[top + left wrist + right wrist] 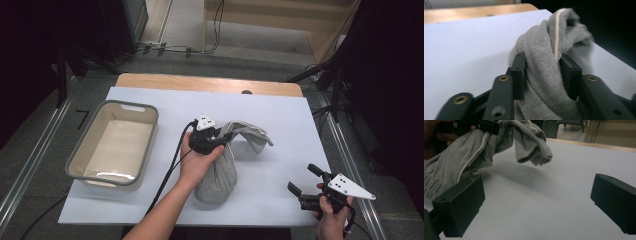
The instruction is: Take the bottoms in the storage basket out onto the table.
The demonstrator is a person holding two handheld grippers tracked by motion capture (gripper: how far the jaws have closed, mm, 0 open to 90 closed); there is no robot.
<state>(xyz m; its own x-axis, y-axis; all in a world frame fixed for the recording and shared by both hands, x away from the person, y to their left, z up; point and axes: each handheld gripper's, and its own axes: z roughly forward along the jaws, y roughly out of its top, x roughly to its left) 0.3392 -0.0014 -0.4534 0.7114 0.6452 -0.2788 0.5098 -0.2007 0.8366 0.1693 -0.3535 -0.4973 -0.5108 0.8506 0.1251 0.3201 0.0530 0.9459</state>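
left gripper (223,138): mid-table, jaws partway apart with a bunch of grey cloth (220,172) between them; pads press the fabric on both sides in the left gripper view (543,72), so it has hold of it
cloth: grey knit with a pale stripe (557,35); one end hangs from the jaws down to the sheet on the person's side, the other end arches away past the jaws and droops to its tip (531,147)
right gripper (306,178): near the sheet's near right corner, well apart from the cloth, jaws wide, nothing between them; bare sheet shows in the gap (536,202)
bin (75,160): grey-rimmed, pale inside, well to the left of the left gripper
sheet (280,120): white, under both grippers, covers the table (200,82)
cable (167,175): black, trails from the left gripper beside the forearm
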